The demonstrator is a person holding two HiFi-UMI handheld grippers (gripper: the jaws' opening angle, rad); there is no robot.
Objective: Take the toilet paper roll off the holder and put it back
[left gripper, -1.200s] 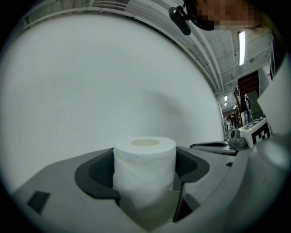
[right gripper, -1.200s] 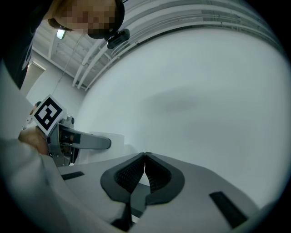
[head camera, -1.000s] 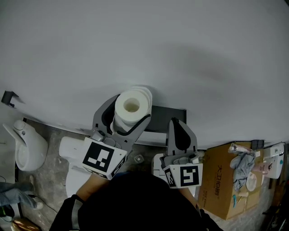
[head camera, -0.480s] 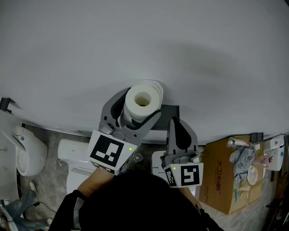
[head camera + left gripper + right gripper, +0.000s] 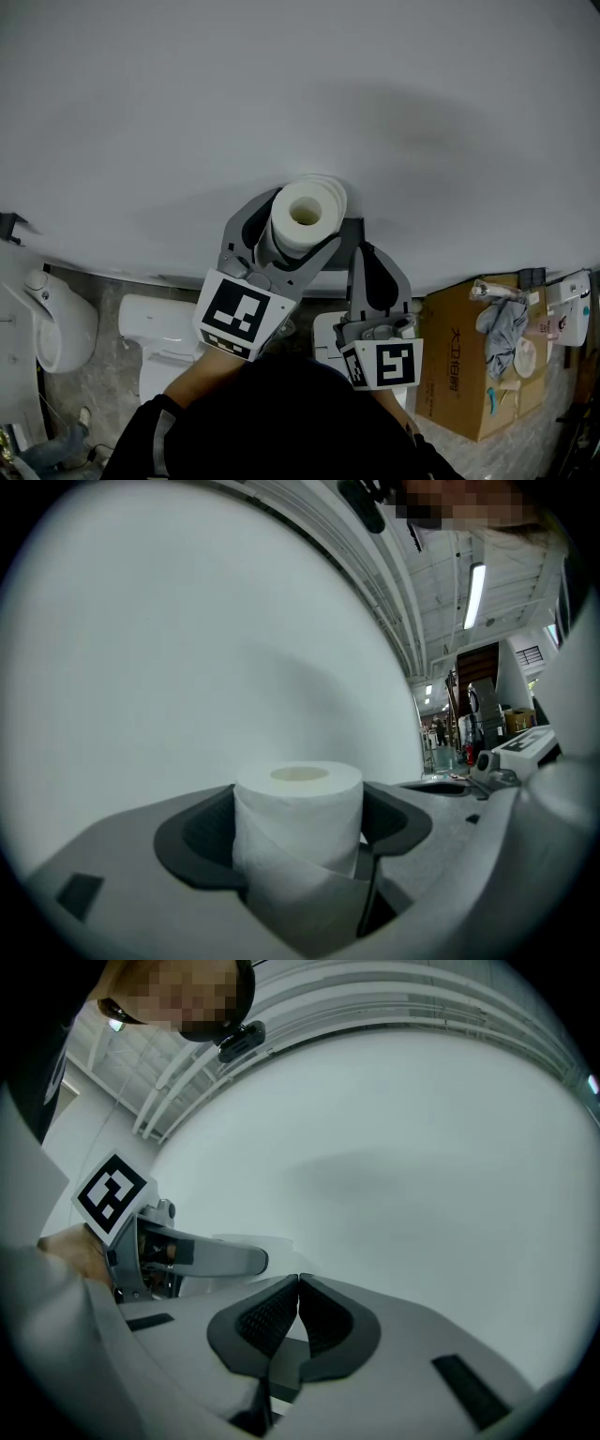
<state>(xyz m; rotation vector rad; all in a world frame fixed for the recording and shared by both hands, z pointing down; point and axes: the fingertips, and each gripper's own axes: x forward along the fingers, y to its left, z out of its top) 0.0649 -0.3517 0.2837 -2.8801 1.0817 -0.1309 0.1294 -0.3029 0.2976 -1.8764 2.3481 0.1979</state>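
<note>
The white toilet paper roll (image 5: 305, 216) stands on end between the grey jaws of my left gripper (image 5: 292, 231), which is shut on it; the pads press its sides. In the left gripper view the roll (image 5: 298, 810) fills the gap, close in front of the white wall. A dark flat holder plate (image 5: 355, 229) is fixed to the wall just right of the roll. My right gripper (image 5: 366, 261) is beside it, shut and empty, its pads (image 5: 323, 1314) touching. The left gripper's jaw (image 5: 202, 1258) shows at the left of the right gripper view.
The white wall (image 5: 300, 94) fills the upper part of the head view. Below on the floor are a white toilet (image 5: 155, 328), a white fixture (image 5: 56, 314) at the far left, and a cardboard box (image 5: 473, 375) with clutter on top at the right.
My left gripper has carried the roll to the right and closer to the wall, next to the holder plate. The right gripper has stayed where it was.
</note>
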